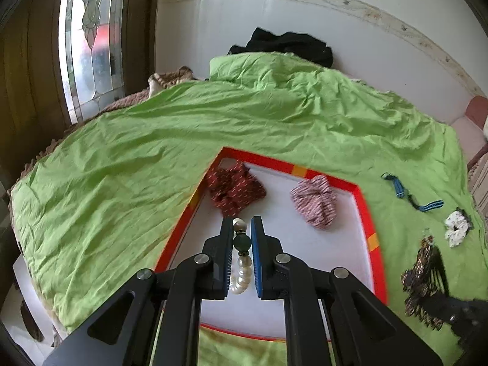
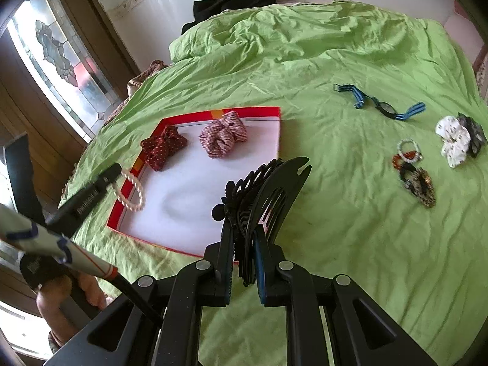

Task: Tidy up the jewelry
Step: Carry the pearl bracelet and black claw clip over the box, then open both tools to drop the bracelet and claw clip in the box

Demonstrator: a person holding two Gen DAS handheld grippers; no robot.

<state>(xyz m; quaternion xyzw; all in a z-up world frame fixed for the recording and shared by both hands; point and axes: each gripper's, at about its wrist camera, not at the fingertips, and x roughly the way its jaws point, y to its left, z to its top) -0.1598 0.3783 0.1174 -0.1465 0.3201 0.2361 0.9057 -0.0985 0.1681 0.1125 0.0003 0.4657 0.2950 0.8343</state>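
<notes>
My left gripper (image 1: 242, 222) is shut on a pearl bracelet (image 1: 242, 271) with a dark green bead, and it hangs over the white tray with a red rim (image 1: 370, 222). In the tray lie a dark red scrunchie (image 1: 235, 192) and a pink striped scrunchie (image 1: 315, 201). In the right wrist view my right gripper (image 2: 244, 228) is shut on a black hair clip (image 2: 274, 180) above the tray's near right corner (image 2: 279, 113). The left gripper (image 2: 114, 169) shows there at the tray's left rim, with the pearl bracelet (image 2: 132, 196) dangling from it.
All of this lies on a bed with a green sheet (image 2: 335, 244). Right of the tray are a blue-strapped watch (image 2: 381, 106), a white scrunchie (image 2: 454, 140), small bead bracelets (image 2: 407, 152) and a leopard-patterned clip (image 2: 419, 186). Black clothing (image 2: 235, 0) lies by the far wall.
</notes>
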